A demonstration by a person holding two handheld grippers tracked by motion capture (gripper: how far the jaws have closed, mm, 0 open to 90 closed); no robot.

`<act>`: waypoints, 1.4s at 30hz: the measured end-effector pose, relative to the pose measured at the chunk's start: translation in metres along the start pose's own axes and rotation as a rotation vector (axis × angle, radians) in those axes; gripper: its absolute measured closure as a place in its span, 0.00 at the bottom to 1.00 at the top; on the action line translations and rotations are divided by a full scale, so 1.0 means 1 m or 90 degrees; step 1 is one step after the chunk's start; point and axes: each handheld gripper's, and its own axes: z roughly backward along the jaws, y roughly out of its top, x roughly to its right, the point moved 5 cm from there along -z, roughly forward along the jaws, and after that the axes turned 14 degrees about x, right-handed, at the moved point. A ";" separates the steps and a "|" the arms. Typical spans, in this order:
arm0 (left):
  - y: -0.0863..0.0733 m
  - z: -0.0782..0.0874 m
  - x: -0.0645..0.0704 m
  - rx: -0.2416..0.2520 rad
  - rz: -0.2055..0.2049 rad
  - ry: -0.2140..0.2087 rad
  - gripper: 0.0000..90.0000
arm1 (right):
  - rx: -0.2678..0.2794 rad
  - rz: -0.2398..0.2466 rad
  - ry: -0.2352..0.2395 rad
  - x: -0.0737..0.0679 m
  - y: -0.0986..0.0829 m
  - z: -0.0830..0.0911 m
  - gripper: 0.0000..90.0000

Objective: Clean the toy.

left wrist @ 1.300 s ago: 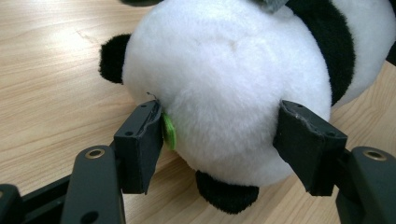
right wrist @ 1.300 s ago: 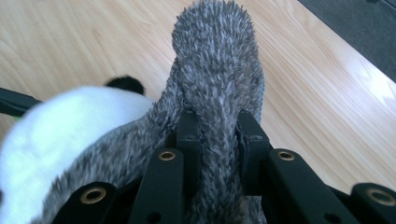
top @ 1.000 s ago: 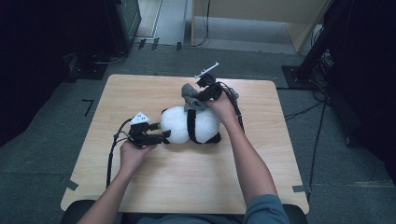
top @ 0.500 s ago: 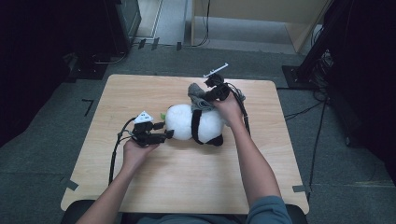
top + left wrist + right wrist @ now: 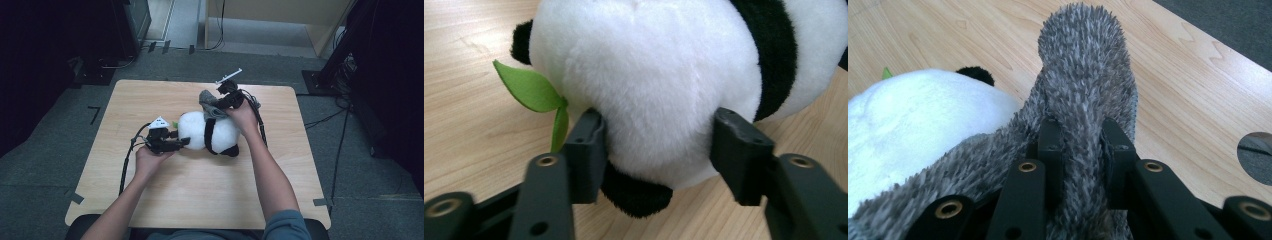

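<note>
- Panda toy lies near the middle of the table.
- Left gripper is spread wide, jaws pressing both sides of the panda's white body, beside a green leaf.
- Right gripper pinches a grey fuzzy cloth draped over the panda.

Overhead forward-down view — two close gripper-mounted views
</note>
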 end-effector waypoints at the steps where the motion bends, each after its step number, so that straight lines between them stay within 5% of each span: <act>1: 0.000 0.001 0.000 -0.001 0.001 0.001 0.59 | 0.000 0.001 -0.001 0.000 0.000 0.000 0.85; 8: -0.001 0.004 0.000 -0.012 -0.003 0.014 0.72 | 0.001 -0.003 -0.013 0.013 -0.003 0.013 0.85; 17: -0.001 0.005 0.002 -0.009 -0.005 0.022 0.73 | 0.017 -0.039 -0.029 0.036 -0.023 0.029 0.85; 29: -0.003 0.010 0.003 -0.008 0.002 0.021 0.73 | 0.027 -0.048 -0.060 0.048 -0.031 0.045 0.86; 34: -0.003 0.012 0.003 -0.005 0.011 0.020 0.74 | 0.058 -0.025 -0.068 0.040 -0.018 0.063 0.87; 42: -0.005 0.013 0.004 -0.001 -0.004 0.022 0.73 | 0.098 0.008 -0.024 0.002 0.008 0.077 0.87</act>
